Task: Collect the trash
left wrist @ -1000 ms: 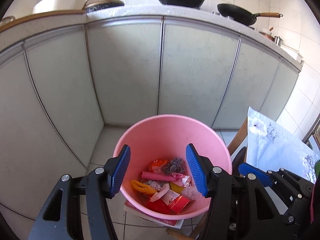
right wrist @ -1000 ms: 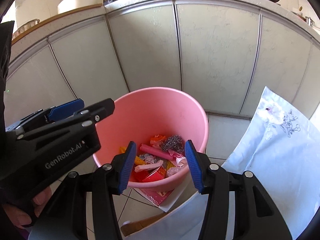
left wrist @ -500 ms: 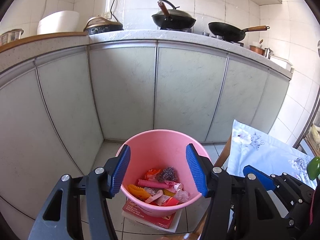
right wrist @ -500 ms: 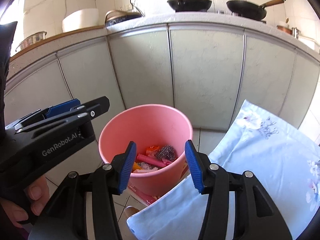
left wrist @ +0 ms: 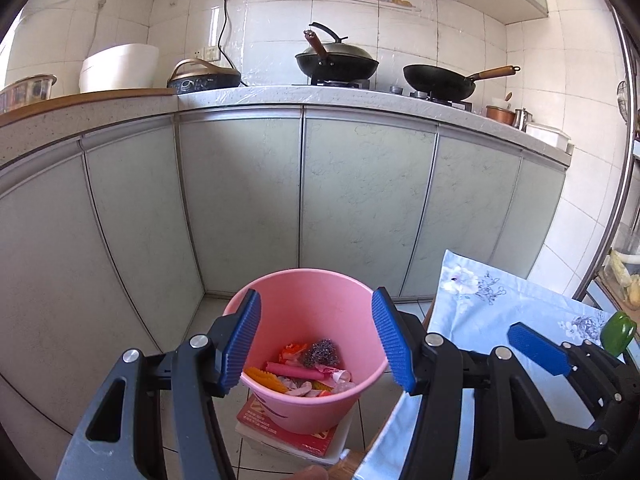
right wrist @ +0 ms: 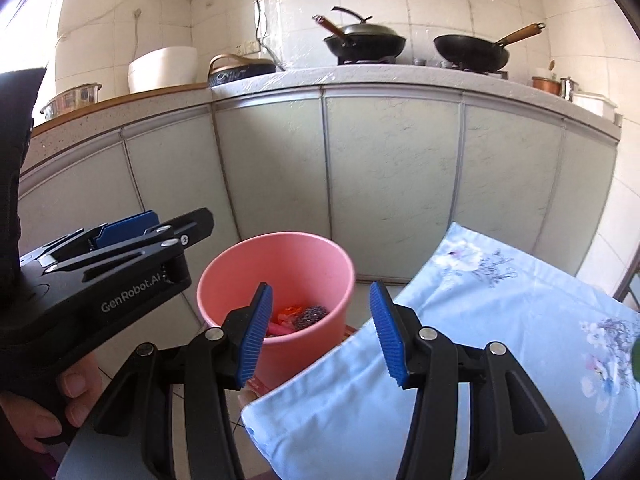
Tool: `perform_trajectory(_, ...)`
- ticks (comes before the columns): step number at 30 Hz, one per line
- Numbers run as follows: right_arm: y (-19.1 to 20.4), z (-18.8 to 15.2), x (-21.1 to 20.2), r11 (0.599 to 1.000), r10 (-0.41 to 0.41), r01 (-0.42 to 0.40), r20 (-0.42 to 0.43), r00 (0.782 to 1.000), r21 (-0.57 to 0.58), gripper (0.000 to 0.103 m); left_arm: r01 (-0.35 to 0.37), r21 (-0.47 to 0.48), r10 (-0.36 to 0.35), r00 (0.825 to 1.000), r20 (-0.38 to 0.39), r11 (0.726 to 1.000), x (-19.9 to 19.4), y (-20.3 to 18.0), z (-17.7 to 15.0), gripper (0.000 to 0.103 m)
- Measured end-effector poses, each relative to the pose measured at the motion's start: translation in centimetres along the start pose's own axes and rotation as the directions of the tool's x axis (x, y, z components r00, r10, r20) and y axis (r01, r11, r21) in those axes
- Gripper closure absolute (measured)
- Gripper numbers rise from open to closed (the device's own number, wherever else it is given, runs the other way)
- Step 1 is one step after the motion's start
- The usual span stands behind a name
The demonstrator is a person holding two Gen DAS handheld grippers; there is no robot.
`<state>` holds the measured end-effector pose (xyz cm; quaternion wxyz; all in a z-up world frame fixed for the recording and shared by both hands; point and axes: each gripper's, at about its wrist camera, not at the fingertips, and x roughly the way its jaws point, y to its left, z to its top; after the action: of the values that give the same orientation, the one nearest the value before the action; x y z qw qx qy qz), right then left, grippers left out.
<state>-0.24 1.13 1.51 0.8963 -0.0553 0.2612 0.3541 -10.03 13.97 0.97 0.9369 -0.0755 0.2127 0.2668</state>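
Observation:
A pink bucket [left wrist: 316, 304] [right wrist: 280, 264] stands on the tiled floor in front of the cabinets, resting on a red-covered book [left wrist: 280, 426]. Inside lies mixed trash [left wrist: 304, 372] [right wrist: 298, 318]: a steel scourer, a pink stick, orange and red wrappers. My left gripper [left wrist: 318, 340] hangs above and short of the bucket, open, nothing between its blue pads. My right gripper [right wrist: 320, 330] is also open and empty, over the edge of the cloth-covered table. The left gripper's body [right wrist: 112, 280] shows at the left of the right wrist view, held by a hand [right wrist: 76, 392].
A table with a light blue flowered cloth [left wrist: 500, 320] [right wrist: 500, 320] stands right of the bucket, a green pepper [left wrist: 618, 332] on it. Grey-green cabinet doors [left wrist: 300, 192] run behind. The counter holds two woks [left wrist: 336, 62], a cooker and a white pot.
Both grippers have drawn back and up from the bucket and tilted up, so the bucket looks smaller and lower, and the counter and wall have come into view. Both jaws stay open.

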Motion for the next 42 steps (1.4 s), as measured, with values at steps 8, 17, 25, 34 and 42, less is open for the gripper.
perform_trajectory(8,-1.1,-1.2,-2.5,0.998,-0.052,0.051,0.028,0.998,0.039,0.052,0.018,0.015,-0.018,1.0,0.002,1.0,-1.3,-1.5,-1.3,0.046)
perform_trajectory(17,-0.8,-2.4,-3.7,0.994,-0.105,0.103,0.059,0.993,0.028,0.052,0.008,0.0,-0.008,1.0,-0.005,1.0,-2.3,-2.2,-2.8,0.048)
perform_trajectory(25,-1.5,-2.9,-4.1,0.991,-0.129,0.127,0.065,0.989,0.043,0.052,0.007,0.008,-0.006,1.0,-0.026,1.0,-1.9,-2.5,-3.6,0.049)
perform_trajectory(34,-2.0,-3.1,-4.0,0.989,-0.139,0.135,0.063,0.988,0.064,0.052,0.014,0.022,-0.013,0.999,-0.033,1.0,-1.6,-2.8,-3.8,0.05)
perform_trajectory(42,-2.2,-3.4,-3.8,0.988,-0.141,0.137,0.055,0.989,0.073,0.052,0.014,0.036,-0.012,0.999,-0.042,0.999,-1.4,-3.2,-4.1,0.055)
